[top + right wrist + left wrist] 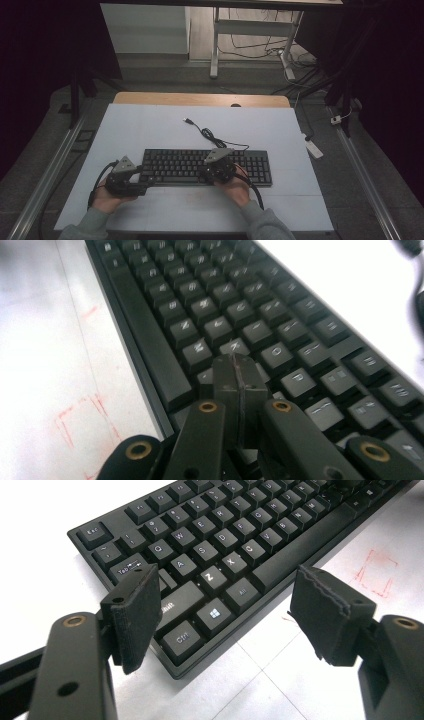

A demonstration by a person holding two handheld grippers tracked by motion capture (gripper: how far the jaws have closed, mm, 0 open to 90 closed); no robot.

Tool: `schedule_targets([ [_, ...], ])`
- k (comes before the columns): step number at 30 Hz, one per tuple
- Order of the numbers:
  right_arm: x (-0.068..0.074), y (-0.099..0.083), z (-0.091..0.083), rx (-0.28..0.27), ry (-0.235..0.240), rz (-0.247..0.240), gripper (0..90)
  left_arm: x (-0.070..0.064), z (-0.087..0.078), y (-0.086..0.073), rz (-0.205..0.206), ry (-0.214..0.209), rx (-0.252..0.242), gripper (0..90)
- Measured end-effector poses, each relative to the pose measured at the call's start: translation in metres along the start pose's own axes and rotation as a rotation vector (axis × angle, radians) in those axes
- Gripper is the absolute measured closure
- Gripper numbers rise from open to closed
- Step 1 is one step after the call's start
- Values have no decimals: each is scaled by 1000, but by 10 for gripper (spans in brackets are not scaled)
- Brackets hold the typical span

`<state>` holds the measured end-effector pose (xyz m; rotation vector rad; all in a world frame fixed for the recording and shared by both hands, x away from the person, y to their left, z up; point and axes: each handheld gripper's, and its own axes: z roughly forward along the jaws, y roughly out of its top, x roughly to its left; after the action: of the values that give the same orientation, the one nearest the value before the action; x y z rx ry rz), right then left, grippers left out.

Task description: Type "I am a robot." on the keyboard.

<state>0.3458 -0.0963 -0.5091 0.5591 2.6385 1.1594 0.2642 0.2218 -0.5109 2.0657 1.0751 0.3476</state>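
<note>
A flat black plastic keyboard (207, 166) with white-lettered keys lies lengthwise across the near middle of the white surface (150, 130), its thin black cable (207, 134) curling away toward the far edge. The person's left hand (107, 197) comes in from the near edge, forearm angled inward, and holds the left gripper (141, 181) low at the keyboard's left end. In the left gripper view that gripper (225, 602) stands wide, its padded jaws spread either side of the near-left corner, above the Ctrl and Alt keys and not touching them. The right hand (235, 187) reaches over the keyboard's front edge right of its middle. The right gripper (238, 371) is pointed steeply down, jaws pressed together with nothing between them, its tip over the letter keys; whether it touches a key I cannot tell. Faint red pen marks (377, 572) show on the surface before the keyboard.
</note>
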Motion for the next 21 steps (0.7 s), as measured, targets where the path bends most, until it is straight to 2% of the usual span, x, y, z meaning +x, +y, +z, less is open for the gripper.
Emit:
schedule_targets([
  [3, -1, 1, -12, -50, -2, 17, 896, 0, 0, 0, 1, 0, -2, 286],
  [6, -4, -4, -24, -70, -16, 23, 884, 0, 0, 0, 3, -1, -2, 286],
  [13, -13, -22, -51, -115, -69, 83, 660, -2, 0, 1, 5, -3, -4, 285],
  [21, -18, -44, -84, -152, -126, 108, 582, -2, 1, 2, 7, -6, -6, 284],
])
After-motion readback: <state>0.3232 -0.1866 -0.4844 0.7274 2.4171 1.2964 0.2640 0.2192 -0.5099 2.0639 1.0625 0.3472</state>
